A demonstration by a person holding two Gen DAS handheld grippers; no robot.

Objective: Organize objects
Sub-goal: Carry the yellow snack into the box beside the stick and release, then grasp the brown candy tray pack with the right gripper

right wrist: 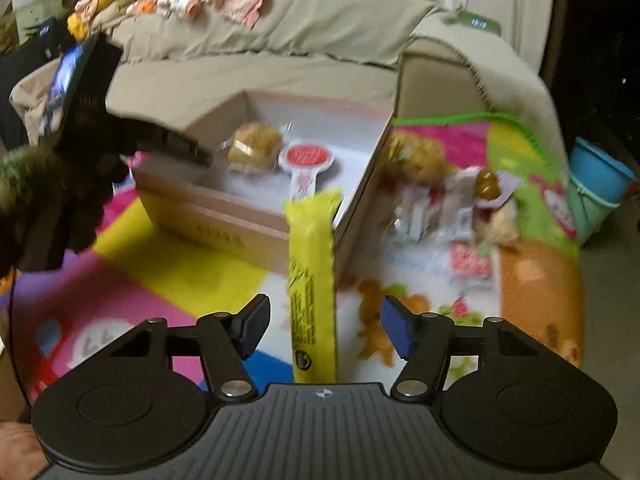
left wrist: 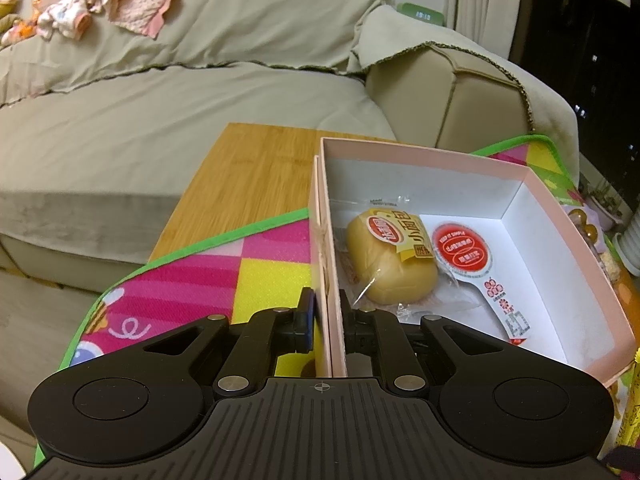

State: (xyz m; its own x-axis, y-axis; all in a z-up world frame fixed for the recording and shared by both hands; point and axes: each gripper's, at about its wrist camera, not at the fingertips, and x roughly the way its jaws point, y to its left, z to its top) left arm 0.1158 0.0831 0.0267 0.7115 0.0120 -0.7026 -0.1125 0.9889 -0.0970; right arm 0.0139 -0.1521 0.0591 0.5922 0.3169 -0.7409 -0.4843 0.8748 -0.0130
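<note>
The left tool (left wrist: 326, 320) is clamped on the near left wall of a pale pink cardboard box (left wrist: 560, 216), white inside, which sits on a bright patchwork play mat (left wrist: 224, 272) over a bamboo tabletop (left wrist: 248, 168). Inside the box lie a yellow bun in clear wrap (left wrist: 384, 264) with a red-and-yellow label, and beside it, touching, a flat white packet with a round red seal (left wrist: 464, 254). The right tool (right wrist: 324, 324) stands apart; a long yellow wrapped stick (right wrist: 312, 280) with black print lies between its fingers (right wrist: 254, 324), untouched by the pads, its far end at the box's near corner. More wrapped snacks (right wrist: 460, 200) are scattered on the mat right of the box, blurred.
</note>
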